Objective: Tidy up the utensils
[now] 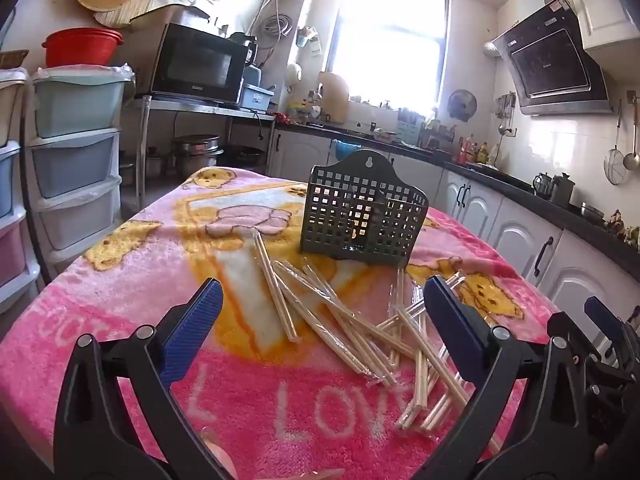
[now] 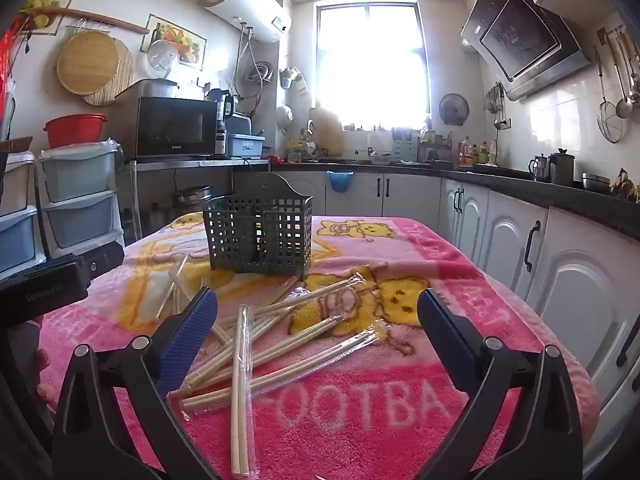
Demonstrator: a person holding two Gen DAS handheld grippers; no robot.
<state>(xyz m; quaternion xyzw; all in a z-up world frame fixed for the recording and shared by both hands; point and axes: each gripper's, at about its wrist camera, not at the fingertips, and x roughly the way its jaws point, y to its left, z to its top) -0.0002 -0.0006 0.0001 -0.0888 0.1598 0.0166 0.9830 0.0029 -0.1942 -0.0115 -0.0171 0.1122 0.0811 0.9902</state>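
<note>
A dark green perforated utensil holder (image 1: pixel 362 214) stands upright on the pink blanket (image 1: pixel 100 304); it also shows in the right wrist view (image 2: pixel 259 236). Several pairs of wooden chopsticks in clear wrappers (image 1: pixel 340 320) lie scattered in front of it, also in the right wrist view (image 2: pixel 272 344). My left gripper (image 1: pixel 324 320) is open and empty, above the chopstick pile. My right gripper (image 2: pixel 318 328) is open and empty, above the pile from the other side. The right gripper's body shows at the right edge of the left wrist view (image 1: pixel 600 352).
The table under the pink blanket (image 2: pixel 460 280) drops off at its edges. White cabinets (image 2: pixel 580 288) run along the right. Stacked plastic drawers (image 1: pixel 72 152) and a microwave (image 1: pixel 196 64) stand at the left. The left gripper's body (image 2: pixel 48 284) shows at the left edge.
</note>
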